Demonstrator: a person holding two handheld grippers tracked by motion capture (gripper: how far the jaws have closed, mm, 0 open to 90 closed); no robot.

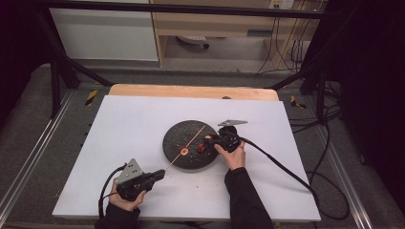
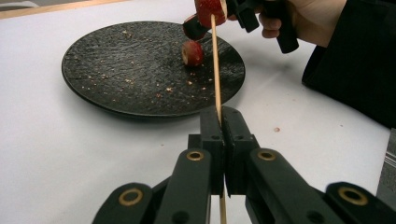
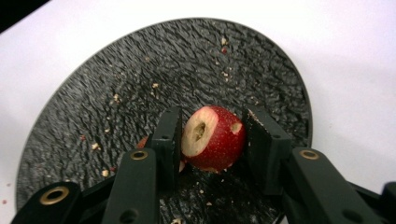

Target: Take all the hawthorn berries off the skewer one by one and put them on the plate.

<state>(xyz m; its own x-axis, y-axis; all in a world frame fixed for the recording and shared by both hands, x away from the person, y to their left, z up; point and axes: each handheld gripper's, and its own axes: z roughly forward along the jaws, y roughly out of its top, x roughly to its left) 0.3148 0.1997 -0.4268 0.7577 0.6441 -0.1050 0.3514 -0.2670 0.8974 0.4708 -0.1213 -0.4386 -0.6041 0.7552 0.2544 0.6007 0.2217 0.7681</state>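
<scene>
The left tool (image 2: 219, 126) is pressed together on a thin wooden skewer (image 2: 215, 70), which slants up over the near edge of the black plate (image 2: 116, 70) with one red fruit piece (image 1: 183, 151) threaded on it. The right tool (image 3: 212, 140) pinches another red fruit (image 3: 212, 140) between its jaws, low over the plate, near the skewer. A further piece (image 2: 192, 52) lies on the plate, which sits mid-table (image 1: 143, 124) amid crumbs.
</scene>
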